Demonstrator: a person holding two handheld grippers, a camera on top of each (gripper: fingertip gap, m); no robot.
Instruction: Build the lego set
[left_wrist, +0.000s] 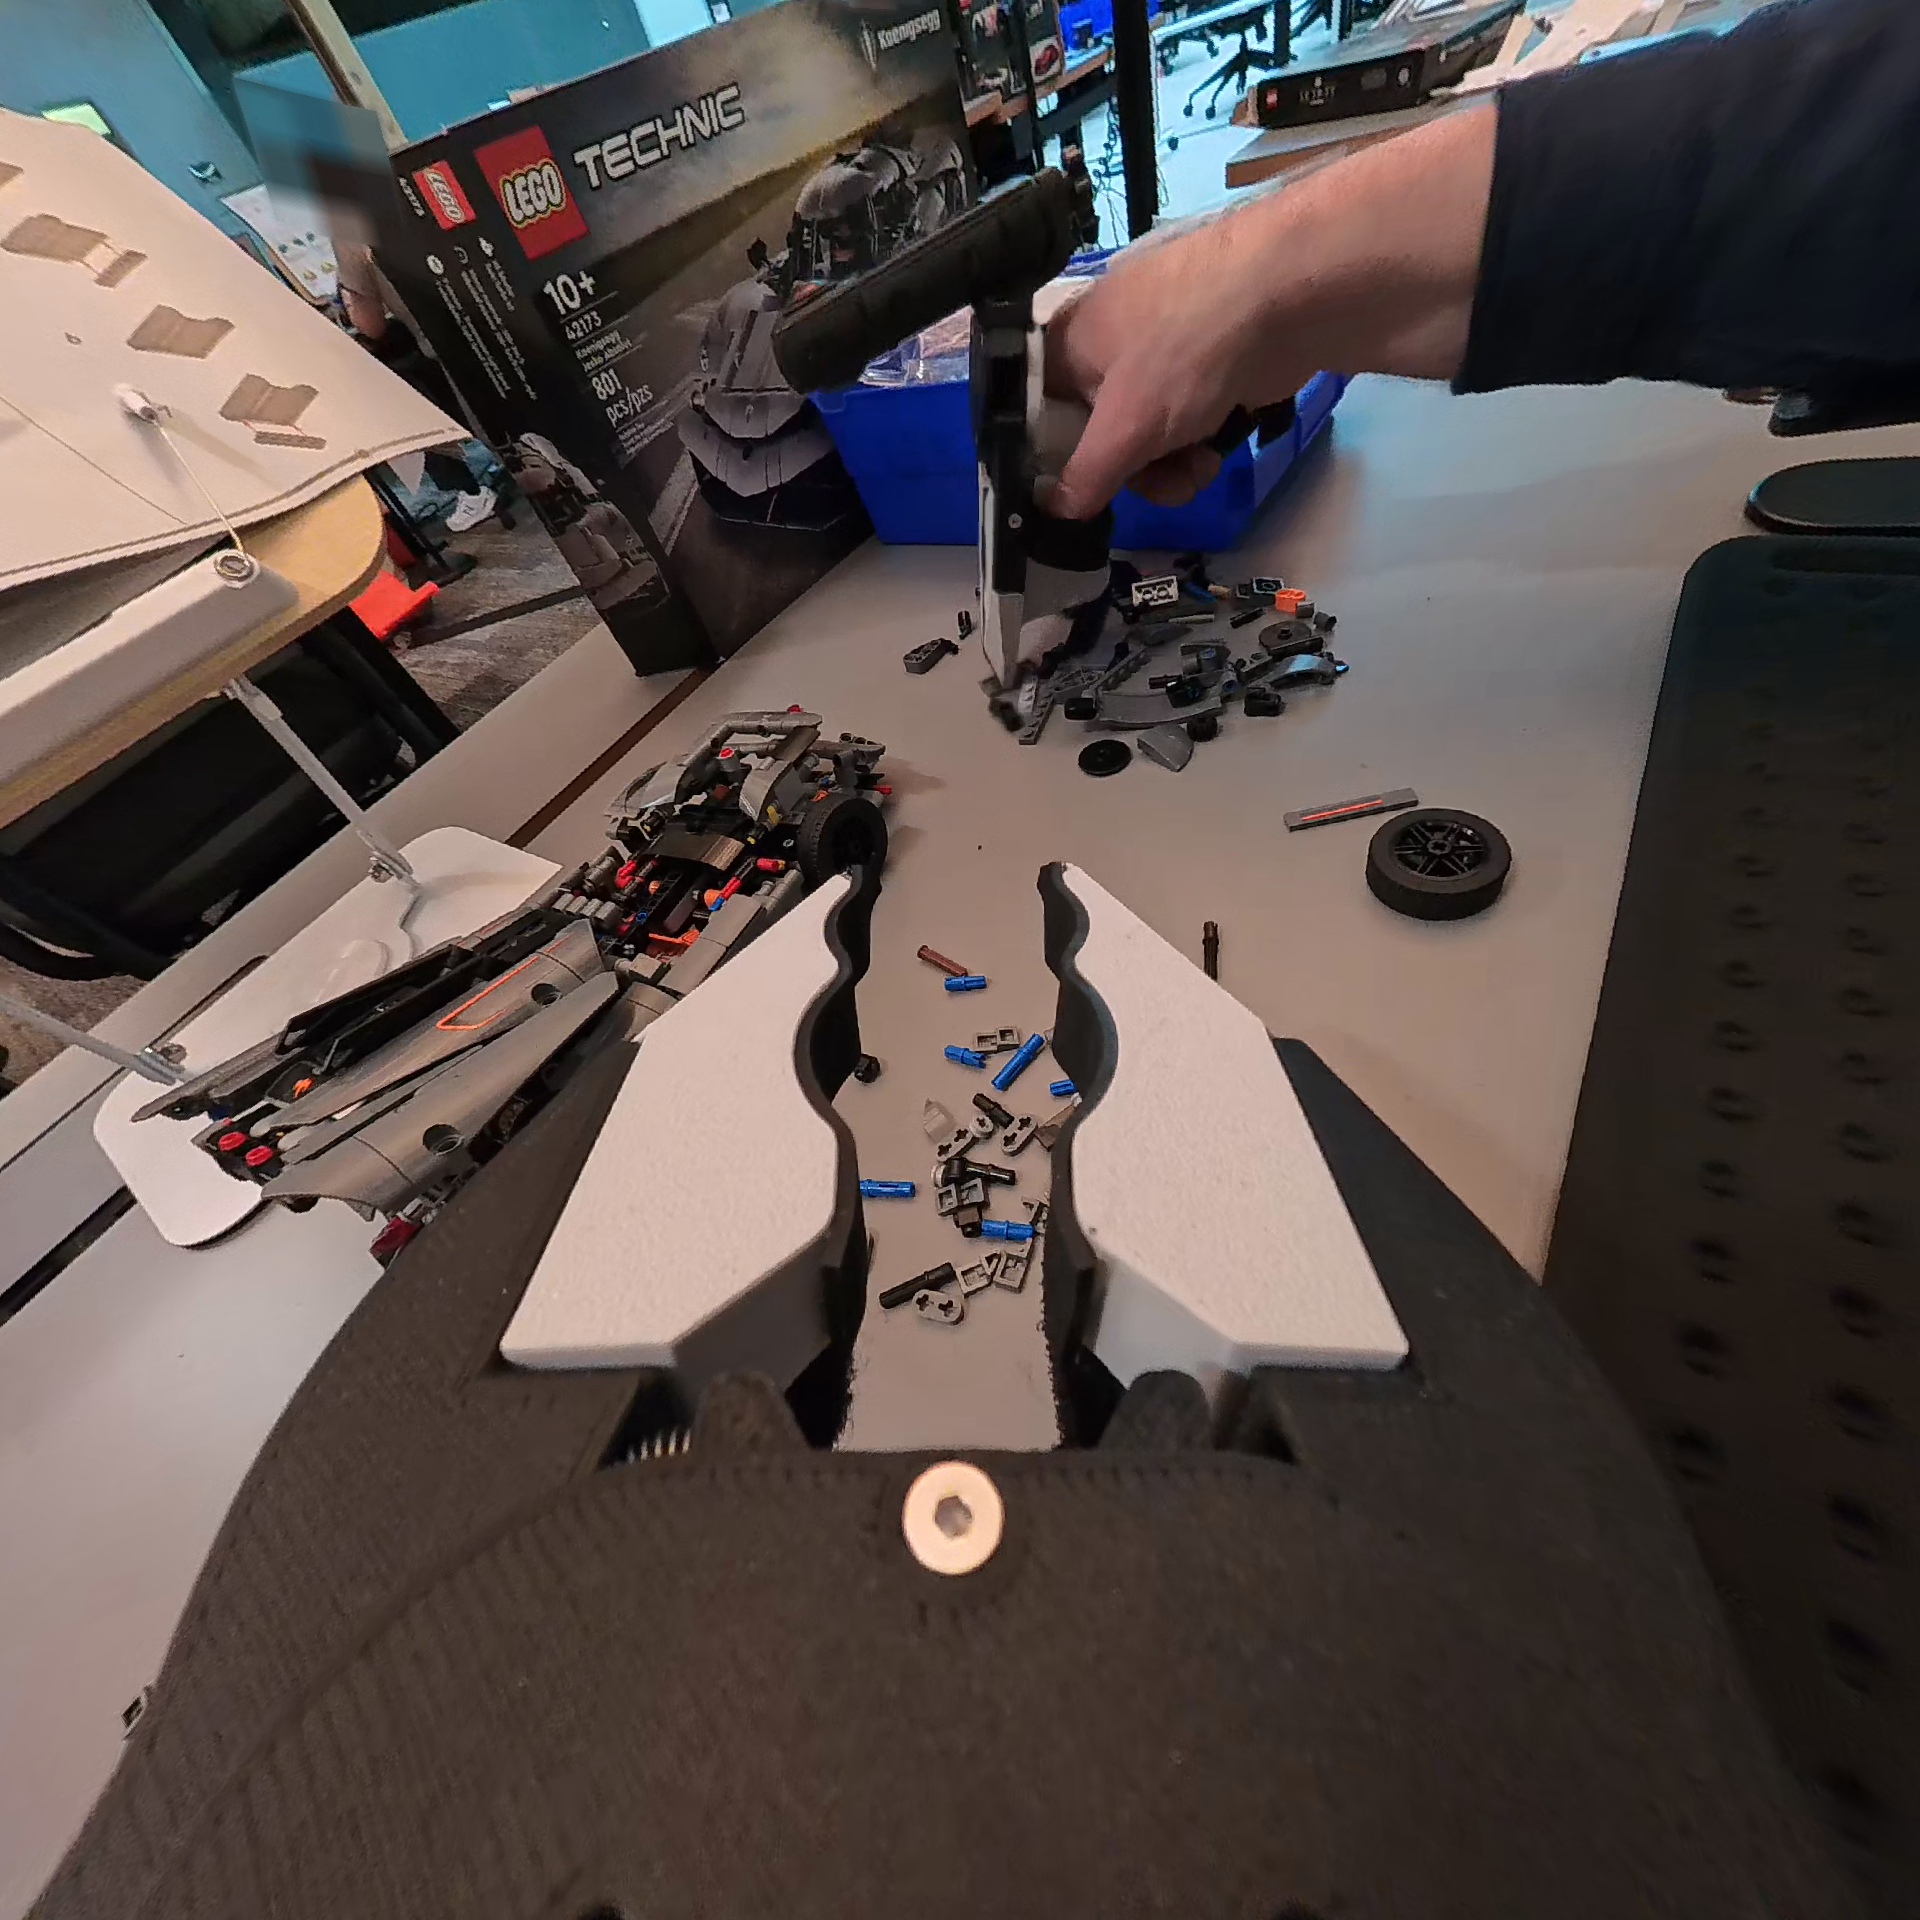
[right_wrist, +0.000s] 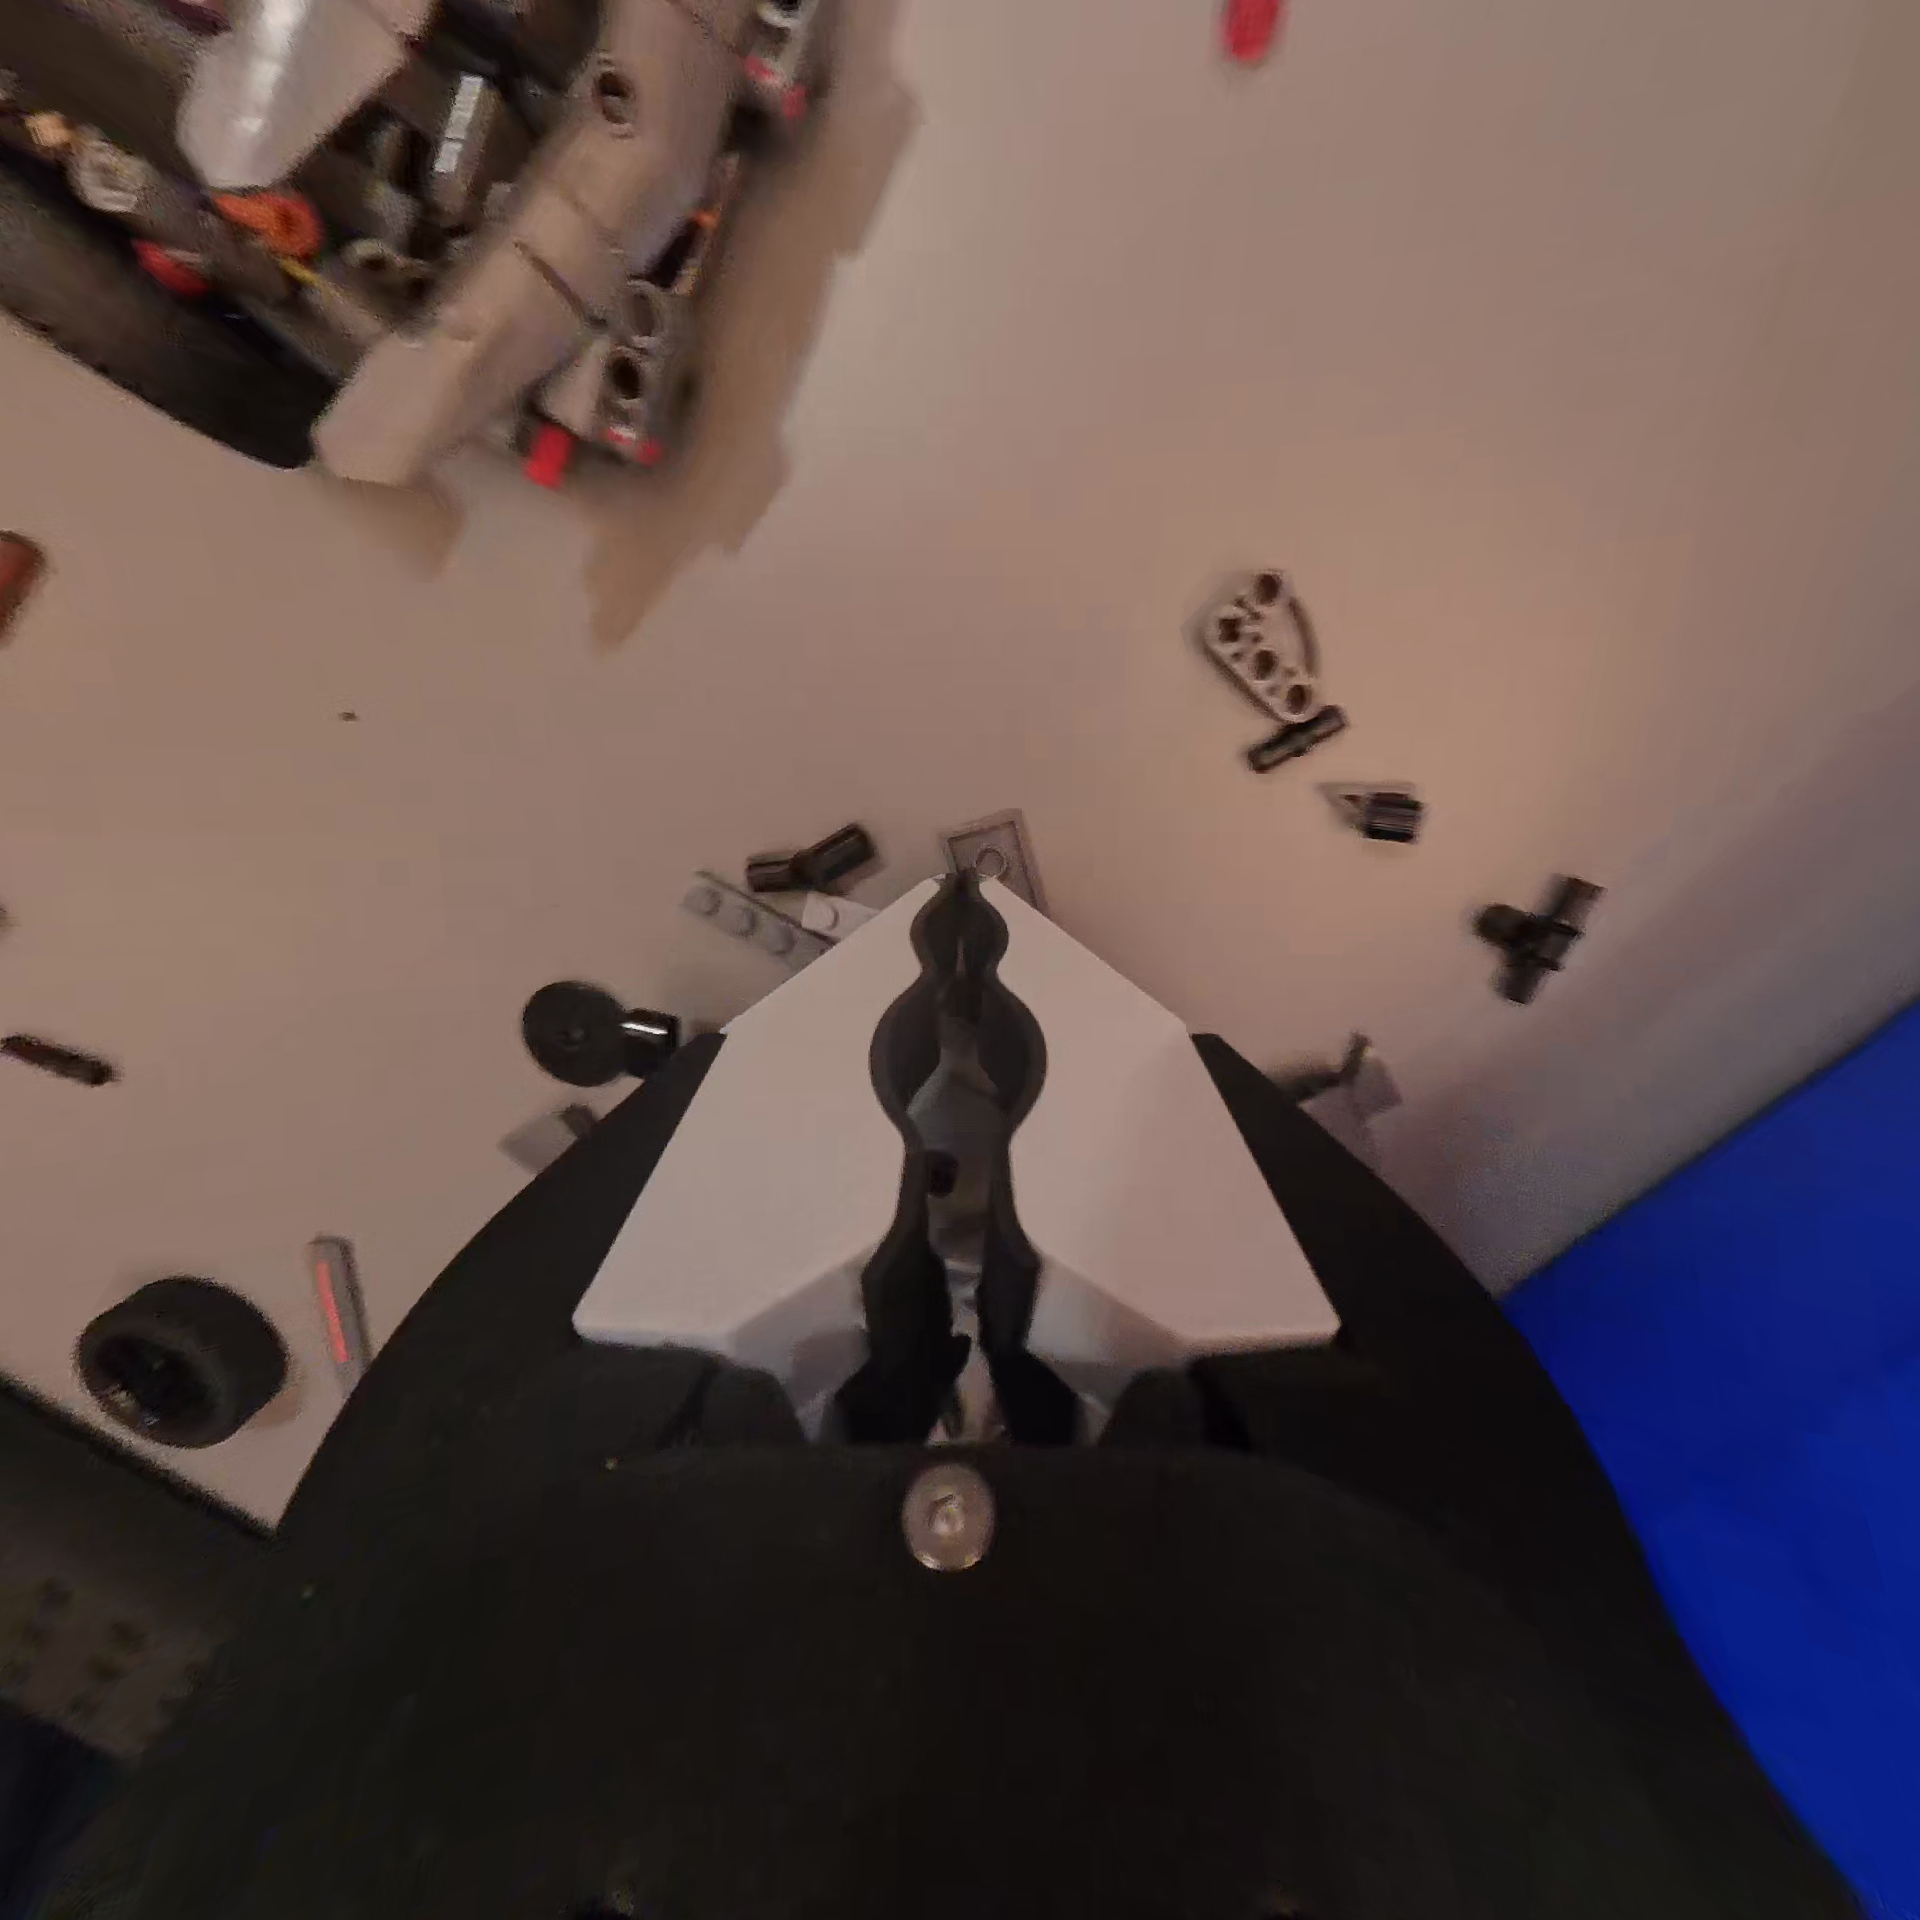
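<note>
The partly built grey and black car model (left_wrist: 644, 935) lies on the grey table (left_wrist: 1143, 852), left of my left gripper (left_wrist: 956, 878). It also shows blurred in the right wrist view (right_wrist: 582, 260). My left gripper is open and empty, above a scatter of small blue pins and grey connectors (left_wrist: 977, 1101). My right gripper (right_wrist: 961, 883) is shut, tips down at a small grey plate (right_wrist: 997, 847) in the pile of loose parts (left_wrist: 1195, 665). In the left wrist view it (left_wrist: 1000, 681) stands upright in a hand. Whether the pads pinch a piece does not show.
The set's box (left_wrist: 644, 364) and a blue bin (left_wrist: 904, 457) stand at the back. A loose wheel (left_wrist: 1439, 864) and a grey tile with an orange stripe (left_wrist: 1351, 808) lie to the right. A black mat (left_wrist: 1766, 1039) covers the right edge. The left gripper's tips are roughly 30 centimetres from the right gripper's.
</note>
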